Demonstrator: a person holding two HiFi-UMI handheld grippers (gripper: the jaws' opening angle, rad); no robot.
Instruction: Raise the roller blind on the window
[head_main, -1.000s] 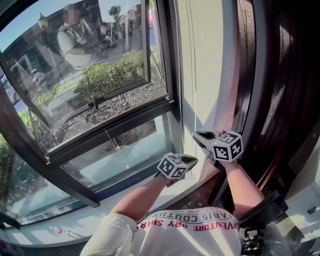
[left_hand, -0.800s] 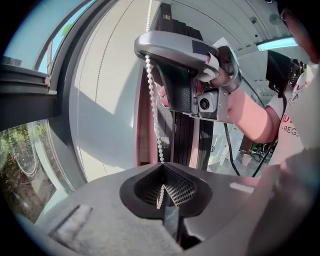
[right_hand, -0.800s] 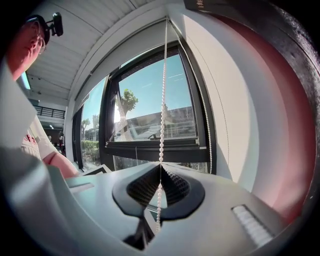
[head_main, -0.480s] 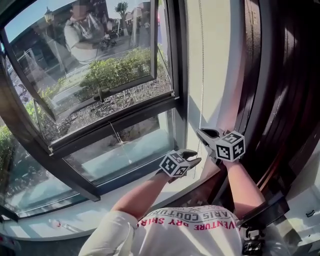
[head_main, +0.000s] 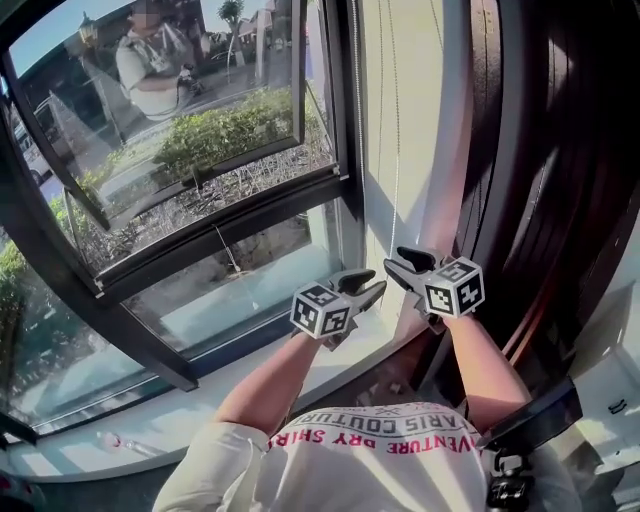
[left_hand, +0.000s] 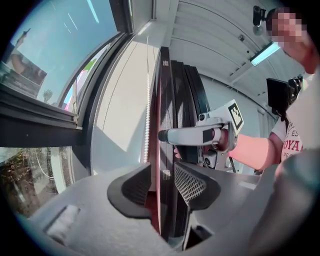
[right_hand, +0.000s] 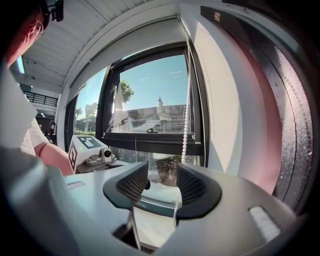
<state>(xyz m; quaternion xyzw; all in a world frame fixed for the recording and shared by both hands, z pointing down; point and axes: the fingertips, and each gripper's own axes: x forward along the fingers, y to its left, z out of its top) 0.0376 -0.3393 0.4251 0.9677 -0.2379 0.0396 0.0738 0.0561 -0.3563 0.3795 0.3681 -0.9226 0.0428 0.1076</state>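
- Progress looks far along. The panes of the window (head_main: 230, 238), which fill the left and centre of the head view, are bare, and no fabric of the roller blind hangs across them.
- The right gripper view agrees: sky, trees and buildings show through the whole opening, up to its top edge. The blind's own roll I cannot pick out in any view, so I judge only that it sits at or near the top.
- The bead cord (right_hand: 187, 115) hangs down the pale wall (head_main: 415, 110) just right of the window, between the glass and the dark curtain (head_main: 545, 150) at the right of the frame.
- The left tool (head_main: 365, 285) sits low in the centre of the head view with its jaws spread wide, having just been opening. In its own view nothing lies between the pads. The cord hangs beyond them, slightly to the left, and the curtain's edge stands behind.
- The right tool (head_main: 403, 266), just beside it on the right, has also just been opening its jaws and grips nothing. In its own view the cord comes down to the top of the right-hand pad, but neither pad presses on it.
- With the cord let go by both tools, what is left seems small: at most one more pull if the blind's hem is short of the top, otherwise only drawing the hands away.
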